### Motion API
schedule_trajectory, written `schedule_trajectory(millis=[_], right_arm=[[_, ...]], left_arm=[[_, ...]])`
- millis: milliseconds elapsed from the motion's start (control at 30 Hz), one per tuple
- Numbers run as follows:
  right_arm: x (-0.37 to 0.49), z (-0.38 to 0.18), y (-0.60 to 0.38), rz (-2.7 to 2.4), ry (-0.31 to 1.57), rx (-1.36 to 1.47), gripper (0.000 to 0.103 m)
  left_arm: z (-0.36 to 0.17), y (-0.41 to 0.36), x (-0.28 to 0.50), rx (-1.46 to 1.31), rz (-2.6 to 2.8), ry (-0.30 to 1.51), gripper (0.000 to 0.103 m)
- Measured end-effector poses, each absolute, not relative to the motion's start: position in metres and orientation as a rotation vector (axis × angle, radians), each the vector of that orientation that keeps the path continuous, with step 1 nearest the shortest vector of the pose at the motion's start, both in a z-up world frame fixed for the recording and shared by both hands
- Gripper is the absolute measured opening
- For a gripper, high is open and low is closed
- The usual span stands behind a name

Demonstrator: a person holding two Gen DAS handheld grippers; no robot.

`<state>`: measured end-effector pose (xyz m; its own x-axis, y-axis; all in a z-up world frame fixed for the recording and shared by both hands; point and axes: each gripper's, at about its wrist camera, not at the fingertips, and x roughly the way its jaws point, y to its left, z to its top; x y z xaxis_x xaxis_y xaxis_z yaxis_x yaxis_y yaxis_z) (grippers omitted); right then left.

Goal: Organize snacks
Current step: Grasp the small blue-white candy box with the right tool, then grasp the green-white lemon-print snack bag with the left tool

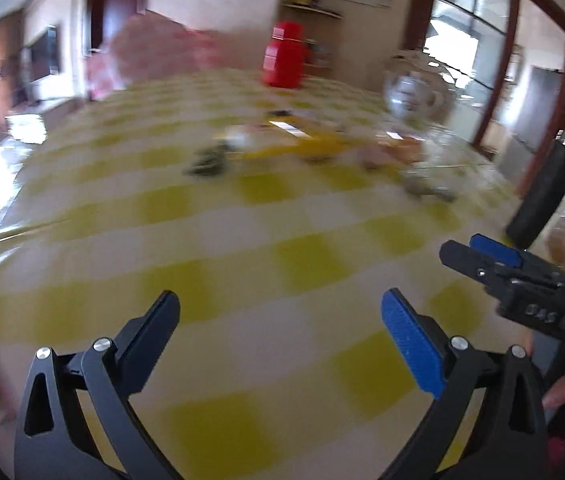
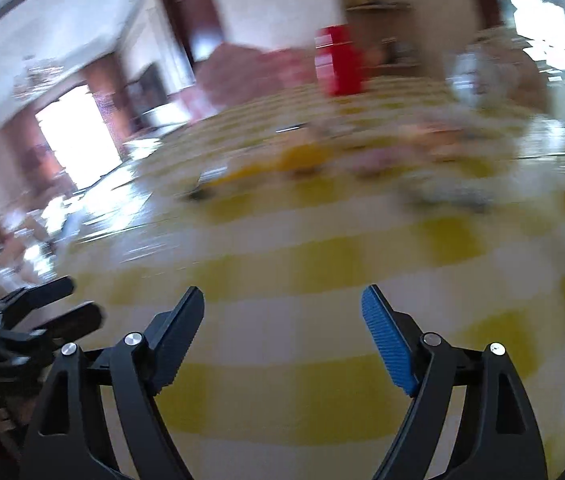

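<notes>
Your left gripper (image 1: 280, 320) hangs over the yellow-and-white checked tablecloth (image 1: 242, 216) with its jaws spread wide and nothing between them, only bare cloth. Your right gripper (image 2: 282, 312) is spread apart too, a little less wide, and it is just as empty.

The snacks (image 1: 306, 144) lie in a loose, blurred row across the middle of the table, well apart from both tools. From the left wrist camera the row sits at about twelve to one o'clock ahead of the fingertips: a dark green item at its left end, yellow packets in the middle, pinkish and orange pieces further right. From the right wrist camera the same row (image 2: 322, 160) runs from about eleven to one o'clock. The blur is too strong to tell what each packet is.

Beyond the row, a red container (image 1: 284, 56) stands upright near the far edge of the table, at roughly twelve o'clock from your left gripper. A clear glass bowl (image 1: 418, 88) sits at about one o'clock, just behind the right end of the snacks.

The two tools hang close beside each other. In the left wrist view the right gripper (image 1: 478, 252) comes in at three o'clock, with a bit of your hand (image 1: 562, 392) below it. In the right wrist view the left gripper (image 2: 62, 300) shows at nine o'clock.
</notes>
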<state>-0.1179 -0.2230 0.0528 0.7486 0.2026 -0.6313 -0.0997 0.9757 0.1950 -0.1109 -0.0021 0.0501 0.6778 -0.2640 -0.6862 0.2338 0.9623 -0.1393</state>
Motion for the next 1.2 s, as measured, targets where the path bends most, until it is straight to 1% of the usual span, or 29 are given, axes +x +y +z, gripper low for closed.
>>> schedule_trajectory(millis=[100,200,233,300,400,500,600,667,733,833,933,1067,1200], right_arm=[[-0.096,0.044,-0.262,0.042,0.725,0.164,0.079],[-0.071,0.037,-0.291,-0.054,0.751,0.14,0.073],[-0.063,0.036,-0.296,-0.071,0.759,0.123,0.073],[-0.042,0.03,-0.312,-0.095,0.797,0.078,0.072],[-0.009,0.022,-0.323,-0.1,0.855,0.029,0.065],[0.02,0.01,-0.325,-0.071,0.907,0.006,0.065],[0.04,0.008,-0.32,-0.001,0.91,-0.033,0.064],[0.047,0.004,-0.319,0.037,0.929,-0.049,0.054],[0.046,0.004,-0.319,0.089,0.925,-0.038,0.037],[0.029,0.009,-0.311,0.117,0.916,-0.047,0.037],[0.013,0.018,-0.295,0.179,0.869,-0.023,0.037],[0.029,0.014,-0.274,0.182,0.902,-0.012,0.037],[0.023,0.019,-0.24,0.356,0.889,-0.003,0.037]], left_arm=[[0.043,-0.036,-0.078,-0.067,-0.332,0.789,0.101],[0.04,-0.063,-0.051,-0.104,-0.37,0.766,0.101],[0.037,-0.071,-0.042,-0.123,-0.393,0.757,0.101],[0.033,-0.075,-0.033,-0.147,-0.425,0.749,0.101],[0.028,-0.075,-0.027,-0.193,-0.484,0.758,0.101],[0.029,-0.066,-0.03,-0.221,-0.472,0.73,0.101],[0.027,-0.056,-0.027,-0.286,-0.478,0.741,0.101],[0.024,-0.054,-0.025,-0.309,-0.48,0.755,0.101],[0.025,-0.053,-0.027,-0.308,-0.488,0.756,0.101],[0.026,-0.055,-0.031,-0.287,-0.499,0.75,0.101],[0.026,-0.059,-0.03,-0.268,-0.502,0.757,0.101],[0.026,-0.058,-0.03,-0.279,-0.501,0.757,0.101],[0.026,-0.053,-0.031,-0.306,-0.504,0.747,0.101]])
